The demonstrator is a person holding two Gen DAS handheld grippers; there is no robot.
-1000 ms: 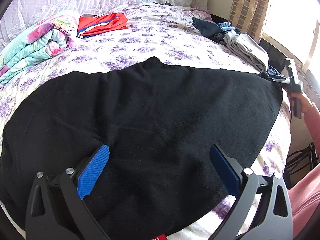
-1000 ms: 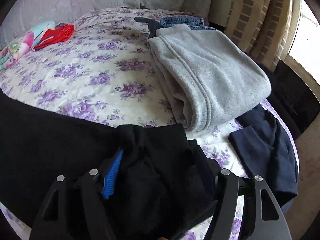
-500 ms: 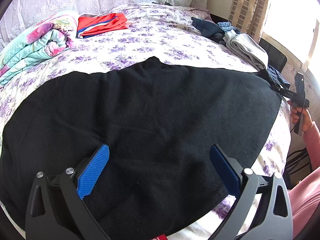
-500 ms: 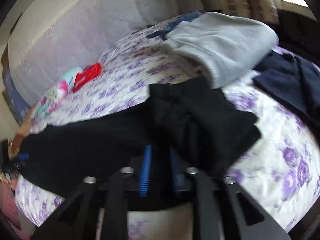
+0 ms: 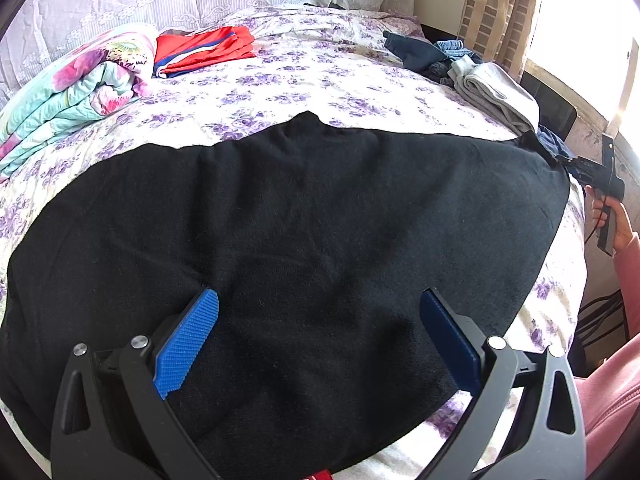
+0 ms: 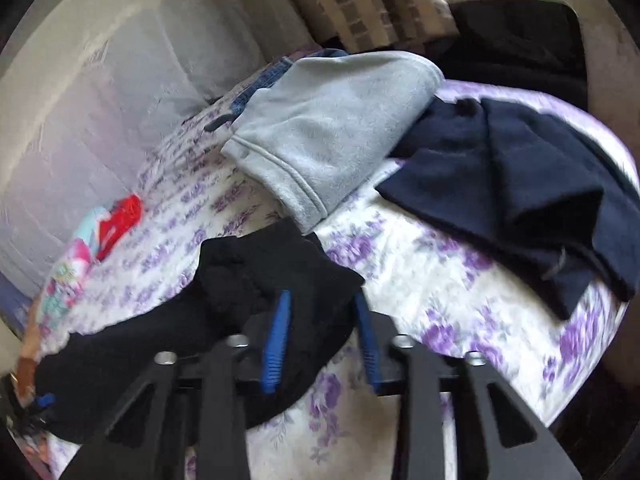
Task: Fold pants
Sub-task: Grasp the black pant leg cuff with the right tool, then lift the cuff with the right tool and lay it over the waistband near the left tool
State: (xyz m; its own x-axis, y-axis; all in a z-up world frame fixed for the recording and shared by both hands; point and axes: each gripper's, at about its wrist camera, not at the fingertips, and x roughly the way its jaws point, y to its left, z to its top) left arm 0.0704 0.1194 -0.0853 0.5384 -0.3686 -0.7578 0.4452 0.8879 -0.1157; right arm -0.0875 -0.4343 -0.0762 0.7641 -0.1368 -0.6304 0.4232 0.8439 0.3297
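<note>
Black pants [image 5: 304, 232] lie spread flat across the flowered bed. My left gripper [image 5: 320, 316] is open and empty, hovering over the pants' near part. My right gripper [image 6: 322, 308] grips the far right end of the pants [image 6: 256, 280], its blue pads closed onto a bunched fold of the black cloth. In the left wrist view it [image 5: 576, 164] is at the pants' right corner, held by a hand.
A folded grey garment [image 6: 336, 120], a dark navy garment [image 6: 520, 200] and jeans lie at the bed's right side. A red garment [image 5: 204, 50] and a floral quilt [image 5: 68, 92] lie at the far left. The bed edge [image 5: 560, 300] drops off on the right.
My right gripper has closed on the pants' end and tilted, rolling its view. My left gripper has stayed open in place.
</note>
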